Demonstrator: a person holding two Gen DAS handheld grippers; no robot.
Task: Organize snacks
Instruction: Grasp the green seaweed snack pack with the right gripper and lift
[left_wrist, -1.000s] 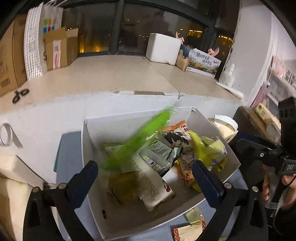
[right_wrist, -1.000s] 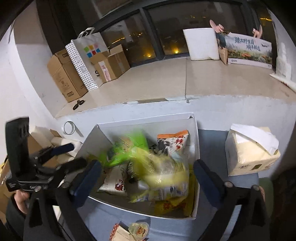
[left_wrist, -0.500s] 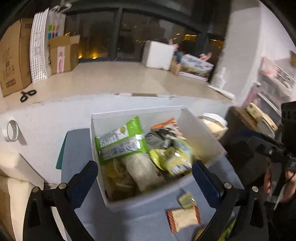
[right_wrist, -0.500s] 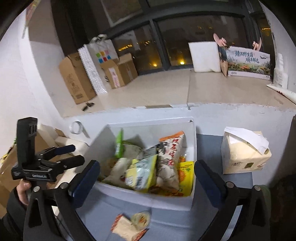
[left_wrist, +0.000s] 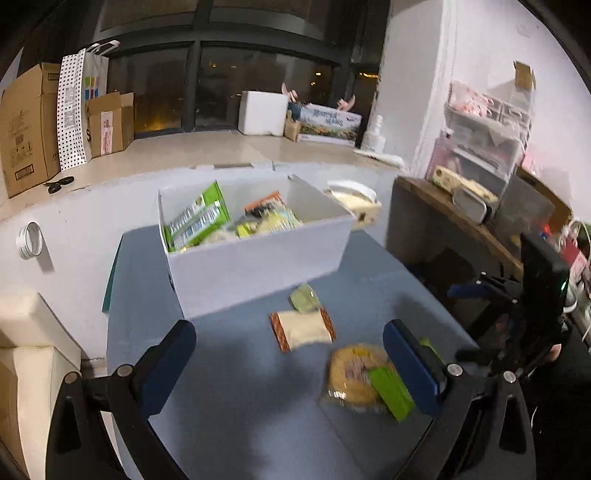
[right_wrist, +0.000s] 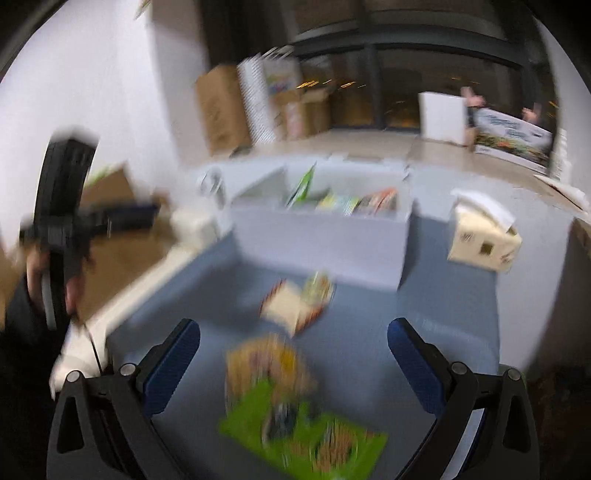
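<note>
Left gripper (left_wrist: 288, 363) wide open, nothing between the blue pads, hovering over the blue-grey counter (left_wrist: 240, 406). Right gripper (right_wrist: 293, 363) also wide open and empty; its view is badly motion-blurred.

White box (left_wrist: 258, 254) sits at the far side of the counter against the low white ledge, packed with snack packets. A green packet (left_wrist: 195, 218) stands up at the box's left side, with orange and yellow packets beside it, details unclear.

Loose snacks on the counter in front of the box:
- small pale green packet (left_wrist: 304, 298) just in front of the box wall
- beige packet with orange-brown ends (left_wrist: 302, 329) touching or just beside the small green one
- round yellow snack in clear wrap (left_wrist: 356, 376) nearer the camera, with a green packet (left_wrist: 391, 393) lying on its right part, partly behind the left gripper's right finger

In the right wrist view the same group shows: beige packet (right_wrist: 291, 310) mid-counter, yellow round snack (right_wrist: 269, 365) and green packet (right_wrist: 306, 435) low between the fingers, all blurred.

Cream tissue box (right_wrist: 484, 240) stands on the counter right of the white box. Tape roll (left_wrist: 30, 240) hangs on the ledge wall at left. Scissors (left_wrist: 61, 183) and cardboard boxes (left_wrist: 27, 125) on the ledge top. Each gripper's handle, with the hand on it, shows at the edge of the other's view.
</note>
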